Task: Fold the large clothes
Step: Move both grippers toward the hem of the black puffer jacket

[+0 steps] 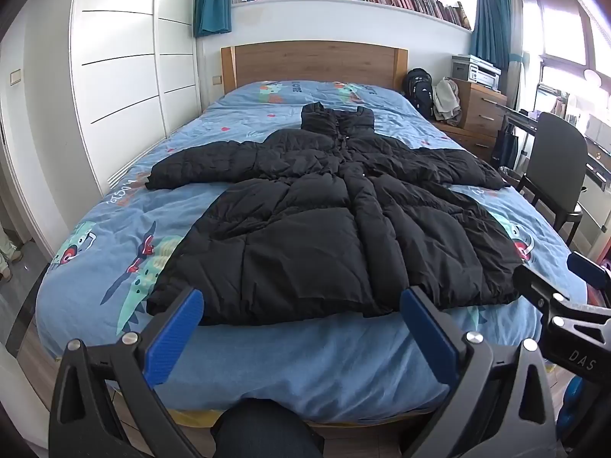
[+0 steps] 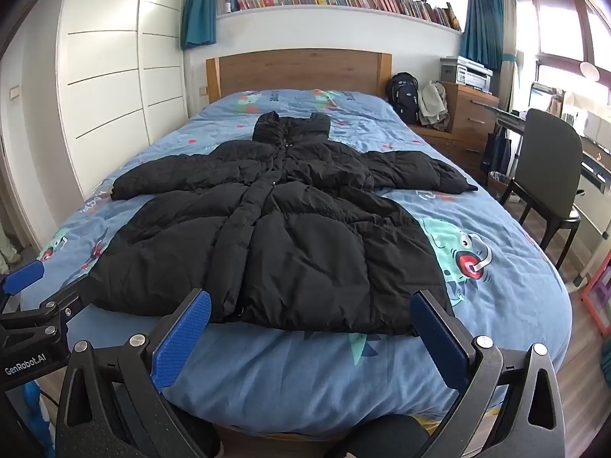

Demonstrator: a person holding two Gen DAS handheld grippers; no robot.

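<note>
Bed (image 1: 267, 362): blue cartoon-print cover. Black puffer coat (image 1: 336, 221) spread flat on it, front up, sleeves out, hem toward grippers. Left gripper (image 1: 301, 328) spread wide, empty, "GenRobot.AI" on body. Right gripper (image 2: 311, 328) spread wide, empty, "DAS" readable.

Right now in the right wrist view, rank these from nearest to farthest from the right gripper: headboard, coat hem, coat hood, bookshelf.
1. Coat hem, on the bed's foot end, just ahead of the open jaws of the right gripper.
2. Coat hood, up the bed, toward the pillow end.
3. Headboard, behind the bed.
4. Bookshelf, on the wall above the headboard.
</note>
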